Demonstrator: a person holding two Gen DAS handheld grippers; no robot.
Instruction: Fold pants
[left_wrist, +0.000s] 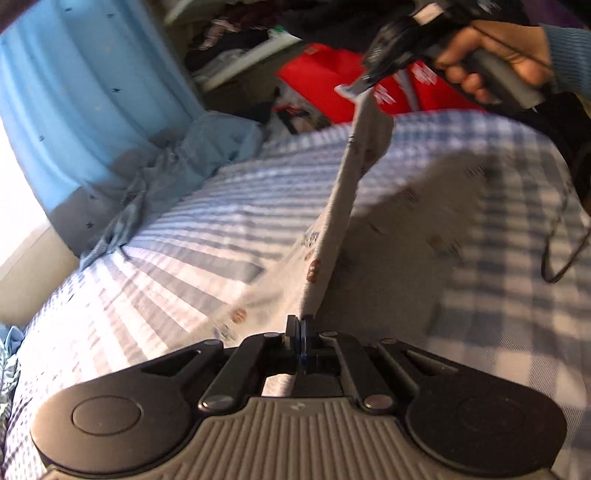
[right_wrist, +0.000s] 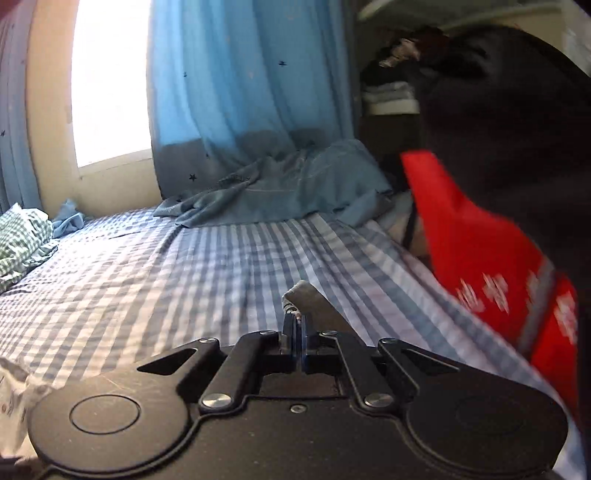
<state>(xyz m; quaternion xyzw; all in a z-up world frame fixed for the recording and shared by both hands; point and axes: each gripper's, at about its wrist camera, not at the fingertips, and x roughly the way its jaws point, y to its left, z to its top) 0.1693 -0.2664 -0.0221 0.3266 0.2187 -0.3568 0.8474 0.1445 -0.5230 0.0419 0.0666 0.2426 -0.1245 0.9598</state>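
The bed with its checked sheet carried the pants, lifted above it in 1 taut band. Their long axis ran from the left claw up to the right claw. Both claws were closed on the fabric, probably to stretch it flat for folding.

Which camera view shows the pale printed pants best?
The left wrist view: the pale printed pants stretch from the left claw up to the right claw. The right wrist view shows only a pinched edge.
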